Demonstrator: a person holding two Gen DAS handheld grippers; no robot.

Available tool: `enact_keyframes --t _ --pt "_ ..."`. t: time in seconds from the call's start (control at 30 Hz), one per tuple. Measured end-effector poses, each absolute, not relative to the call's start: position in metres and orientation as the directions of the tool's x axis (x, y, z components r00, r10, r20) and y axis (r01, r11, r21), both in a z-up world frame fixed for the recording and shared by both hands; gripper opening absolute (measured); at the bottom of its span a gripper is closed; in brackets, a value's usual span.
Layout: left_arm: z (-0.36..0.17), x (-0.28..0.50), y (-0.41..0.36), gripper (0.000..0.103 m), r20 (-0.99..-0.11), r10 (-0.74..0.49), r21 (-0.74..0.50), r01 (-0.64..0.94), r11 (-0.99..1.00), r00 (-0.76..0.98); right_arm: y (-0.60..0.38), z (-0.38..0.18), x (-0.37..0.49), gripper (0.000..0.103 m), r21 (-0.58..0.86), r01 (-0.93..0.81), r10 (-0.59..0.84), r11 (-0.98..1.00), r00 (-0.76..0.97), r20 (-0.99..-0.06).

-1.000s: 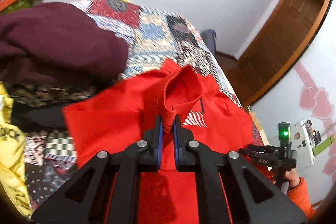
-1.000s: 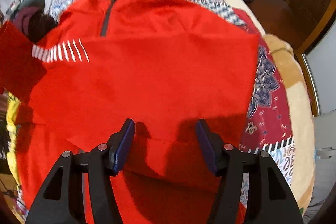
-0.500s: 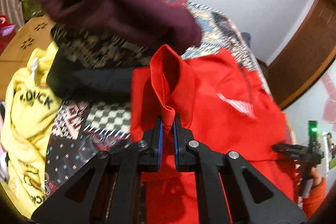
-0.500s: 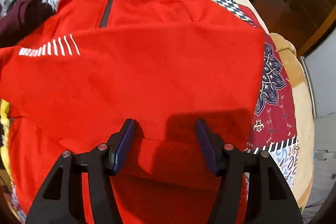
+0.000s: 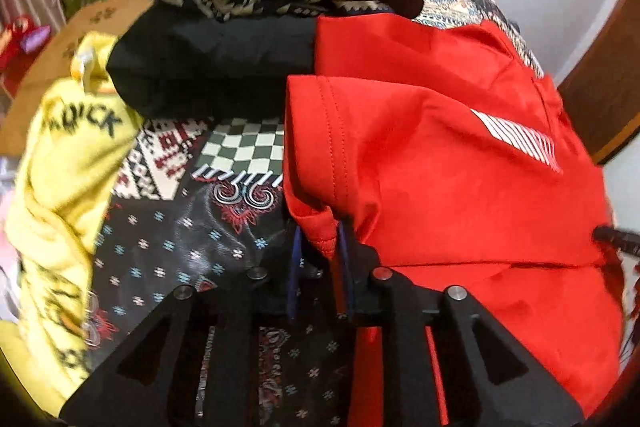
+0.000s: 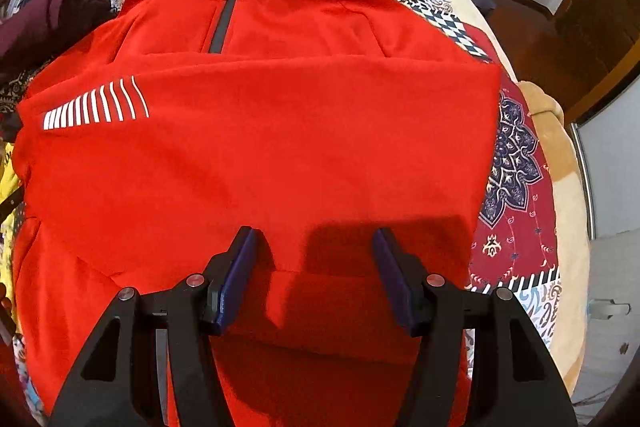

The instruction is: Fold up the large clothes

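- left gripper (image 5: 320, 243): jaws slightly parted, red cuff between them, grip unclear
- right gripper (image 6: 314, 267): released, jaws wide, over the hem
- red pullover (image 6: 280, 147): flat on patchwork quilt (image 6: 516, 163), collar at 12 o'clock
- yellow garment (image 5: 68, 163) at 9 o'clock

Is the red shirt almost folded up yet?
Partly. One side of the red shirt already lies folded across its front, below the zipper. The left gripper has its fingers a little apart around the sleeve cuff, seemingly letting go. The right gripper hangs open above the shirt. The bottom half still looks unfolded.
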State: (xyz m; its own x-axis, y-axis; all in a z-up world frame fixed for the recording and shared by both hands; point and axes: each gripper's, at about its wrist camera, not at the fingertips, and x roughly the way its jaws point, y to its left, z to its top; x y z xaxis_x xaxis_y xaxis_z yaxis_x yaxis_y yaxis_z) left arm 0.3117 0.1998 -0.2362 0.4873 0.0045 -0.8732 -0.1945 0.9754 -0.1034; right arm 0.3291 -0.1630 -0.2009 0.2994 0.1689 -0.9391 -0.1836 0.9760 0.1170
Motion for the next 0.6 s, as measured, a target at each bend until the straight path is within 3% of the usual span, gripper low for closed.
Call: enact_keyframes --t 0.13,0.3,0.6 --pt "-0.218 0.307 0.194 0.025 -0.868 0.045 -0.045 -0.168 0.985 0.494 -0.164 -0.190 0.331 0.057 0.132 -0.181 0.185 0.975 0.323 -0.928" --pt "-0.180 0.302 0.184 0.039 -0.831 0.070 -0.010 -0.140 0.990 0.552 -0.167 -0.175 0.333 0.057 0.143 -0.187 0.204 0.972 0.362 -0.910" --pt "-0.115 0.346 0.132 0.064 -0.750 -0.028 -0.038 -0.001 0.999 0.660 -0.172 -0.146 0.348 0.057 0.182 -0.205 0.256 0.962 0.441 -0.860"
